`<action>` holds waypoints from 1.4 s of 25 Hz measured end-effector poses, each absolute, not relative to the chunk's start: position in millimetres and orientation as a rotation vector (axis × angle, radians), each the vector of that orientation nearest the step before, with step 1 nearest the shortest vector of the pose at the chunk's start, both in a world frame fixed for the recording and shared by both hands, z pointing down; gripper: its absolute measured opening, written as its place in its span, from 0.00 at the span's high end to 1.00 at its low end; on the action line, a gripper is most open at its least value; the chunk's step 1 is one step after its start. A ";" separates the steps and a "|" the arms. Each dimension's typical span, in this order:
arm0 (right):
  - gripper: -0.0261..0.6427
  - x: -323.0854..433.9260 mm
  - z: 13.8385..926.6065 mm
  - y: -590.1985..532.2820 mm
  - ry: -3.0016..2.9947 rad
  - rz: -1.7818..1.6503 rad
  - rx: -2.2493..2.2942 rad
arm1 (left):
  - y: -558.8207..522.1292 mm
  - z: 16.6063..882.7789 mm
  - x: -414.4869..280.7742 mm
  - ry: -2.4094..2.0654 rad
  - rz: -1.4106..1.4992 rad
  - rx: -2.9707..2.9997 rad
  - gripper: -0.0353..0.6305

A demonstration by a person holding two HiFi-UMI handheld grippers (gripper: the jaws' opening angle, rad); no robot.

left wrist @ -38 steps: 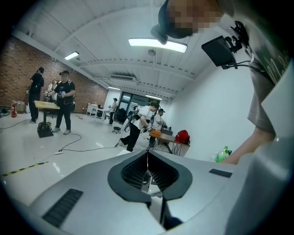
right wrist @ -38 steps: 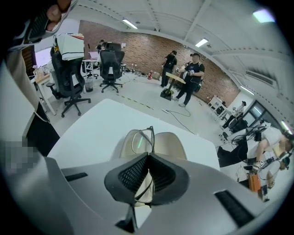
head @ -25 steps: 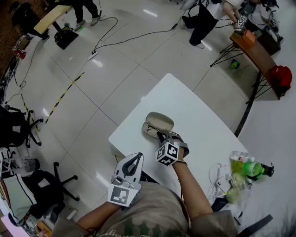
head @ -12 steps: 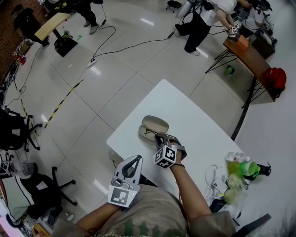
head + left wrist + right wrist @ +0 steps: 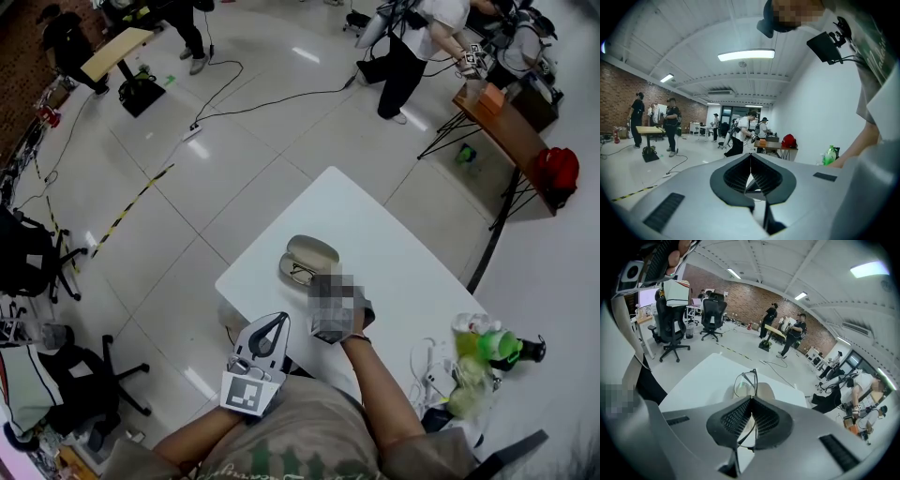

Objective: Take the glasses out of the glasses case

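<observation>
Glasses [image 5: 744, 383]: thin dark wire frame, clear lenses. One lens stands upright just ahead of R jaws; long axis runs back along the temple btw them.
Where: at open glasses case [image 5: 314, 250], toward tabletop [image 5: 394, 244] corner nearest L gripper [image 5: 750, 157].
Case: pale oval shell, lid open.
R gripper [image 5: 751, 399]: clenched on glasses' frame.
L gripper: jaws pressed together, nothing btw, off tabletop's near edge.

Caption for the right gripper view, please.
Right gripper clamps the glasses by the frame above the case on a white table.
</observation>
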State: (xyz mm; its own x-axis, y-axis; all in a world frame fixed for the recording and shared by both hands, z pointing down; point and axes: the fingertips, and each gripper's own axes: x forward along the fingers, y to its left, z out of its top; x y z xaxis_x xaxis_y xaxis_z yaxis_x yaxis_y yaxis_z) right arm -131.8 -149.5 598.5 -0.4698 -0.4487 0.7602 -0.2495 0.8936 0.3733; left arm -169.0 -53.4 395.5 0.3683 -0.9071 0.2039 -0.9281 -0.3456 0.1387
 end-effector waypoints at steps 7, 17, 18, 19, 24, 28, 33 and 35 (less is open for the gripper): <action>0.93 -120.7 587.9 -141.0 -2.091 -0.250 0.546 | -50.0 389.9 -156.8 -1.658 0.139 2.435 0.94; 0.93 -94.7 576.1 -126.9 -2.093 -0.261 0.595 | -36.0 384.8 -131.5 -1.629 0.125 2.492 0.94; 0.93 -91.1 575.8 -124.8 -2.094 -0.261 0.598 | -34.5 385.2 -129.0 -1.627 0.121 2.492 0.94; 0.93 -88.0 575.1 -122.8 -2.095 -0.261 0.603 | -33.3 385.2 -127.2 -1.626 0.118 2.493 0.94; 0.93 -84.6 567.2 -116.6 -2.108 -0.243 0.634 | -30.0 382.7 -126.8 -1.629 0.110 2.488 0.94; 0.93 -86.5 560.2 -113.2 -2.117 -0.262 0.638 | -27.8 382.3 -124.3 -1.622 0.107 2.495 0.94; 0.93 -85.6 558.4 -109.4 -2.120 -0.268 0.649 | -24.4 384.3 -124.4 -1.622 0.108 2.500 0.94; 0.93 -85.0 558.0 -109.2 -2.115 -0.267 0.650 | -24.8 384.5 -128.3 -1.627 0.103 2.486 0.94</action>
State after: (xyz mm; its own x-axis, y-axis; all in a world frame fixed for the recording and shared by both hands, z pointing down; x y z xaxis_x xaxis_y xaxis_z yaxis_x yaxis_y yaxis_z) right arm -85.0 -109.2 558.0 -0.4741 -0.5411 0.6946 -0.3514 0.8396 0.4142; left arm -128.3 -24.8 384.5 0.4027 -0.9031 0.1494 -0.9147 -0.3909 0.1027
